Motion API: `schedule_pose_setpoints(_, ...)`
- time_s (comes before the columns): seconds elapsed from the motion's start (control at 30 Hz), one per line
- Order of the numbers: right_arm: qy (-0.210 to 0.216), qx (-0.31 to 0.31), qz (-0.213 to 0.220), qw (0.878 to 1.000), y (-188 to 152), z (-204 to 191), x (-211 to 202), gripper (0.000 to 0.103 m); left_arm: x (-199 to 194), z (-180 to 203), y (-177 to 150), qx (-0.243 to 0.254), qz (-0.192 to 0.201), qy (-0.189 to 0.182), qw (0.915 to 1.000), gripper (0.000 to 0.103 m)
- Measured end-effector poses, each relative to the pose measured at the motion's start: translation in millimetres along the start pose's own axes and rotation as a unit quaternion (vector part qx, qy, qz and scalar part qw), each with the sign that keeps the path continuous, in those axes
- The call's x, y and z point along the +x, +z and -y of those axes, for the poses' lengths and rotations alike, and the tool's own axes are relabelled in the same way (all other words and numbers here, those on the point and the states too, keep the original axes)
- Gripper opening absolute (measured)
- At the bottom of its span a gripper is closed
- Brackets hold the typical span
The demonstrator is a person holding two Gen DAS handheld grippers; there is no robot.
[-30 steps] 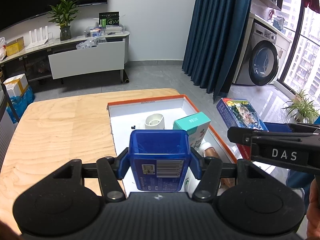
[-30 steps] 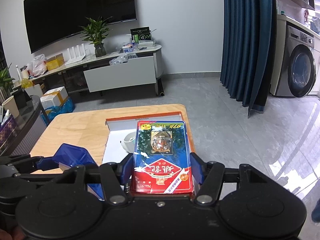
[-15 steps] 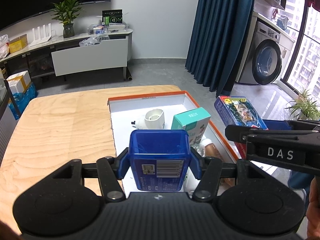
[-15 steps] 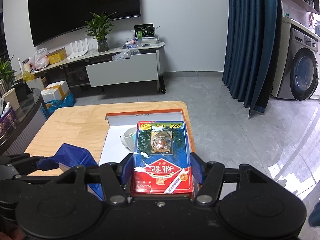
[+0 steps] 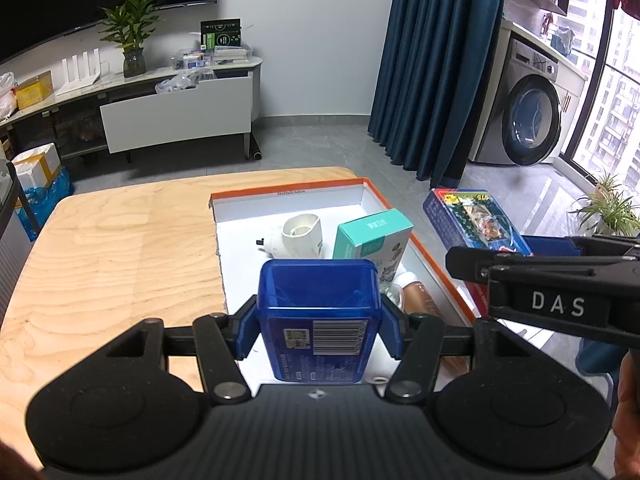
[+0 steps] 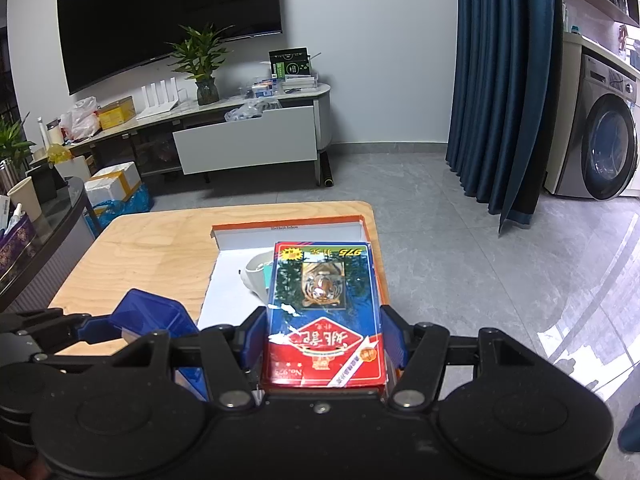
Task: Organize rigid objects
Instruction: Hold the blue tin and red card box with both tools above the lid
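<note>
My left tongs (image 5: 318, 330) are black with blue pads (image 5: 245, 332). They hold a see-through blue box (image 5: 318, 320) with a white stripy barcode. My right tongs (image 6: 324, 346) are black too, holding a blue and red card pack (image 6: 322, 312) with a tiger picture. At twelve o'clock sits a white tray (image 5: 288, 202) with an orange rim, on a pale wooden table (image 5: 120, 248). Inside is a teal carton (image 5: 370, 236).
</note>
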State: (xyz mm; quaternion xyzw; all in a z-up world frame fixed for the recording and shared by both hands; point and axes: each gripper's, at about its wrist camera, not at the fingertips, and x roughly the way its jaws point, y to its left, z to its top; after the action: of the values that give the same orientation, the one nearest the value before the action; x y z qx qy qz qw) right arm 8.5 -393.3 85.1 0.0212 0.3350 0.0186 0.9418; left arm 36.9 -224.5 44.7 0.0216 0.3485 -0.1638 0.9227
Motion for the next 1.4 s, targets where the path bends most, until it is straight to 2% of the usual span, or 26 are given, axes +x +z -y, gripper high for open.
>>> schedule_pose_setpoints(1.4,0.007,-0.001,-0.001,1.0,1.6,2.0,-4.1,0.071,2.7,4.7,0.6,0.001,-0.004,0.0,1.0,0.06)
